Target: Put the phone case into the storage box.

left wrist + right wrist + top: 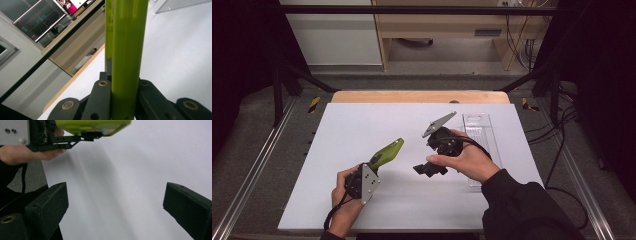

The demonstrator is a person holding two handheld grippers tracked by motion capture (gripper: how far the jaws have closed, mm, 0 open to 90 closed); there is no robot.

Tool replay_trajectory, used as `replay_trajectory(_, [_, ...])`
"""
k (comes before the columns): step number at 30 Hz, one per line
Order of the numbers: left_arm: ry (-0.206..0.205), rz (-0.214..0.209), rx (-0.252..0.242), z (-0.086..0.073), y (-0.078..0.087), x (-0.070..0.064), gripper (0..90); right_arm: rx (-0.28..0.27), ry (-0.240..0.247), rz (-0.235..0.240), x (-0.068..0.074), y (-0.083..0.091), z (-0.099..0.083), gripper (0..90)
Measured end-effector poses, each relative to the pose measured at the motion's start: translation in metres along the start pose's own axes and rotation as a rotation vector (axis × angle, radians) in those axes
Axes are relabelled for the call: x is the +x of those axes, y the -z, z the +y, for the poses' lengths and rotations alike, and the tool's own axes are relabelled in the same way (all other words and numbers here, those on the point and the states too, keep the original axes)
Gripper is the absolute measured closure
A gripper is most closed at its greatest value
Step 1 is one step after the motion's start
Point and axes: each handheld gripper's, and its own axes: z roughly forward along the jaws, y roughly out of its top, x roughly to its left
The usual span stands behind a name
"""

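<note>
Two grippers are over the white worktop [362, 125] in the high view. My left gripper [373, 163] sits in the lower left of the frame, held by the left hand [343, 200], and its fingers are clamped on a green case [388, 152] — a long, slim, lime-coloured thing that sticks out from the fingers toward the upper right, tilted up off the worktop. In the left gripper view the green case [126, 50] runs straight up the middle of the frame, and the black fingers [100, 100] press against it from both sides at the bottom edge.

My right gripper [428, 169] is near the centre of the high view, a little right of the case's tip and apart from it, gripped by the right hand [469, 160]; its grey plate points toward the upper centre of the frame. In the right gripper view its fingers [47, 202] stand wide apart with nothing but bare white worktop between them. At the top left of that same view I see the left gripper with the green case [92, 125] in it — blurred, and well clear of my right fingers.

A clear plastic tray [479, 125] lies on the worktop at the right of the high view, partly behind the right hand. I cannot tell whether anything is in it.
</note>
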Motion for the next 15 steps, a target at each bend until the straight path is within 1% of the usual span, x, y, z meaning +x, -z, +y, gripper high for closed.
replay_trajectory(4, [0.042, 0.018, -0.006, -0.001, 0.002, 0.005, 86.9, -0.040, -0.009, -0.030, -0.004, 0.005, -0.007, 5.8])
replay_trajectory(6, [0.063, 0.025, -0.009, -0.002, 0.003, 0.007, 86.9, -0.060, -0.014, -0.062, -0.006, 0.007, -0.011, 5.9])
replay_trajectory(8, [0.075, 0.030, -0.008, -0.003, 0.004, 0.010, 86.9, -0.078, -0.017, -0.085, -0.008, 0.009, -0.014, 5.9])
replay_trajectory(10, [0.098, 0.032, -0.009, -0.004, 0.005, 0.012, 86.9, -0.109, -0.024, -0.110, -0.010, 0.011, -0.018, 5.8])
replay_trajectory(12, [0.118, 0.037, -0.013, -0.006, 0.007, 0.014, 86.9, -0.146, -0.032, -0.145, -0.012, 0.013, -0.021, 5.6])
replay_trajectory(14, [0.147, 0.038, -0.022, -0.007, 0.007, 0.016, 86.9, -0.197, -0.060, -0.178, -0.013, 0.015, -0.024, 5.5])
replay_trajectory(15, [0.161, 0.040, -0.025, -0.007, 0.008, 0.017, 86.9, -0.217, -0.072, -0.187, -0.014, 0.016, -0.026, 5.4])
